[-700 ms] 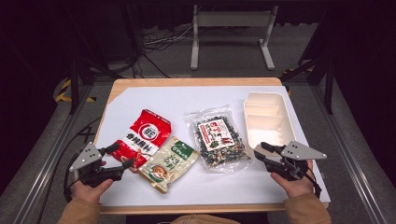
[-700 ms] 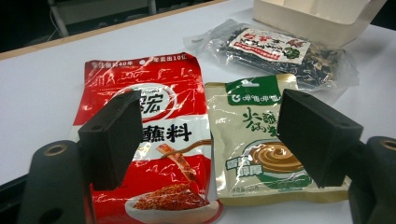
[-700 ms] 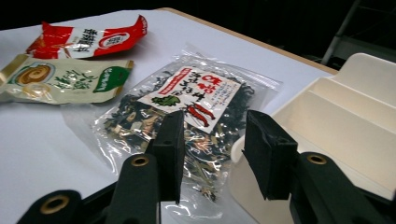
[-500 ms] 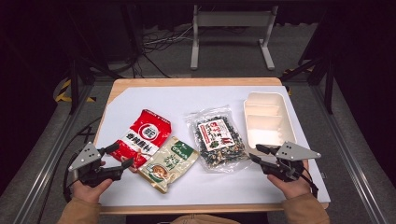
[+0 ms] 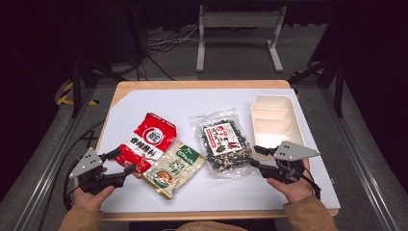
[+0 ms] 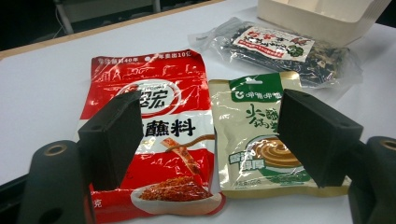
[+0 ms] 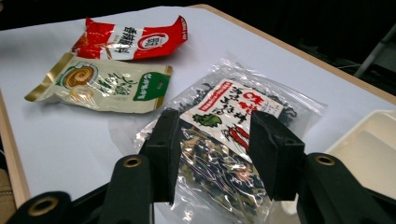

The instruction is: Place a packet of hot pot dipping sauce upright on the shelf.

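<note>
Three snack packets lie on the white table. A red packet [image 5: 149, 139] [image 6: 154, 102] [image 7: 130, 37] sits at the left, with a beige and green packet [image 5: 175, 166] [image 6: 254, 135] [image 7: 107, 84] beside it. A clear bag of dark seaweed [image 5: 222, 142] [image 6: 280, 46] [image 7: 224, 116] lies in the middle. My left gripper [image 5: 124, 160] [image 6: 210, 116] is open, low at the red packet's near end, holding nothing. My right gripper [image 5: 253, 156] [image 7: 215, 126] is open at the clear bag's right edge, its jaws straddling the bag's near corner without pressing it.
A white compartment tray [image 5: 276, 120] [image 6: 322, 18] [image 7: 373, 144] stands at the right, just beyond my right gripper. The table's wooden edge [image 5: 192, 84] runs along the back. Bare white surface lies behind the packets and at the near right.
My right gripper has slid a little to the left, up to the clear bag's edge. The left gripper and the packets have stayed put.
</note>
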### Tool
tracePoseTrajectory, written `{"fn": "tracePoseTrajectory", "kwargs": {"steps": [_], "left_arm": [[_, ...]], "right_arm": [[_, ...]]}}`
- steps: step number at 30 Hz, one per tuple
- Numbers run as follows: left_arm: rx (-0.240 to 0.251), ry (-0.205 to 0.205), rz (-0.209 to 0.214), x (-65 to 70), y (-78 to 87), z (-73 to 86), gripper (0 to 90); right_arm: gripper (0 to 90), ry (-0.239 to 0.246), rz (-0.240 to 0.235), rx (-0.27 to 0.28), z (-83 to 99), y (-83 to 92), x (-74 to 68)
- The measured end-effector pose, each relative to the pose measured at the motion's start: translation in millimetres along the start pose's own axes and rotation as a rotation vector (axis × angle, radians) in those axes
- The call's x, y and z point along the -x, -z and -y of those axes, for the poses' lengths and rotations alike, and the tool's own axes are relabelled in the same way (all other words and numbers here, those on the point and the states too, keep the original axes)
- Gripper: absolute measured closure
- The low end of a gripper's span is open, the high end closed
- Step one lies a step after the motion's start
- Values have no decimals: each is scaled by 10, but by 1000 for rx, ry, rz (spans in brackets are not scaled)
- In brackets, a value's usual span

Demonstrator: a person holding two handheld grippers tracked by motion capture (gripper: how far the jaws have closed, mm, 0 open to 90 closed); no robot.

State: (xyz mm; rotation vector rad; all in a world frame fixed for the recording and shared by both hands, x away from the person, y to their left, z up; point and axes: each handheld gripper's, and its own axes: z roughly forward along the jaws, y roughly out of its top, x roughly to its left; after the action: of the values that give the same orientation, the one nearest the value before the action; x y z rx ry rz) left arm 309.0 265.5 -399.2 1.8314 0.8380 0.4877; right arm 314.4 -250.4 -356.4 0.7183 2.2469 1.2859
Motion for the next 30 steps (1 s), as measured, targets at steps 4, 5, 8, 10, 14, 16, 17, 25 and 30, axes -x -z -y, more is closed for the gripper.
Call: {"fn": "tracePoseTrajectory", "kwargs": {"steps": [4,5,8,10,14,16,17,25,30], "left_arm": [[0,-8,-1,12,-3,-9,232],[2,-10,-6,15,-1,-11,233],[6,-16,-18,25,4,-15,237],[0,-22,-21,27,2,-13,238],[-2,-19,-20,27,-5,-11,238],[-4,-16,-21,28,-7,-9,239],[-4,-20,-25,28,-8,-9,239],[-8,-21,-33,25,-17,-10,244],[-8,-13,-34,22,-20,-4,245]], "right_arm": [[536,5,-20,-9,-55,-43,-20],[527,10,-26,-15,-80,-68,-25],[516,24,-45,-30,-171,-129,-32],[514,44,-59,-39,-250,-181,-42],[508,60,-83,-58,-341,-275,-76],[497,77,-98,-64,-400,-329,-100],[489,79,-107,-64,-428,-354,-109],[458,104,-147,-52,-628,-510,-195],[439,92,-165,-62,-661,-627,-211]]}}
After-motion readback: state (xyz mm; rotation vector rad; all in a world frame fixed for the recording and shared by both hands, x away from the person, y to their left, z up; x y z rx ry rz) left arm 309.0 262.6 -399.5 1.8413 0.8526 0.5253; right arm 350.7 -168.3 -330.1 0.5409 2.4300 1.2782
